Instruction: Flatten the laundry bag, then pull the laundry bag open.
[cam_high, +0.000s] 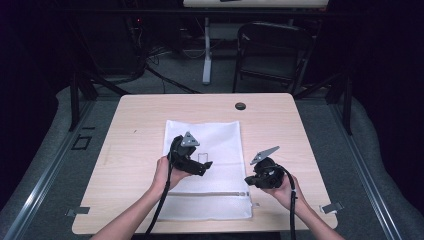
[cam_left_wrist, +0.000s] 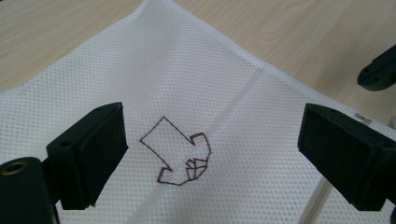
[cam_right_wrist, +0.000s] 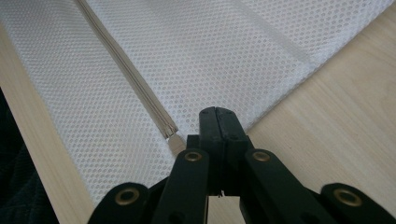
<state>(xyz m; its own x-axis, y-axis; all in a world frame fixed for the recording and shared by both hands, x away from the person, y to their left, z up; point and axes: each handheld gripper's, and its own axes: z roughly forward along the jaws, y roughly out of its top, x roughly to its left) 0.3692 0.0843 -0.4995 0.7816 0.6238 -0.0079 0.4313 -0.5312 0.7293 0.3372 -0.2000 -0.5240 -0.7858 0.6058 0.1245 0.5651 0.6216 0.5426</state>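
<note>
Zipper end (cam_right_wrist: 172, 133) of mesh bag (cam_high: 205, 145) near counter's (cam_high: 130, 125) front edge: we are pinching right claw (cam_right_wrist: 218, 116) closed on bag's edge there; left claw (cam_left_wrist: 210, 158) hovering open above bag; zipper apparently shut, opening left.

White mesh-cloth bag (cam_high: 207, 150) lies on matt pale-wood table (cam_high: 135, 130).

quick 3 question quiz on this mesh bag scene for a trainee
1. True or false: the left gripper has its jaws open above the mesh bag.
2. What runs across the bag near the person's side?
3. The right gripper is: A) wide open B) shut at the bag's edge C) lying on the floor.

Key: 1 true. 2 a zipper. 3 B.
</note>
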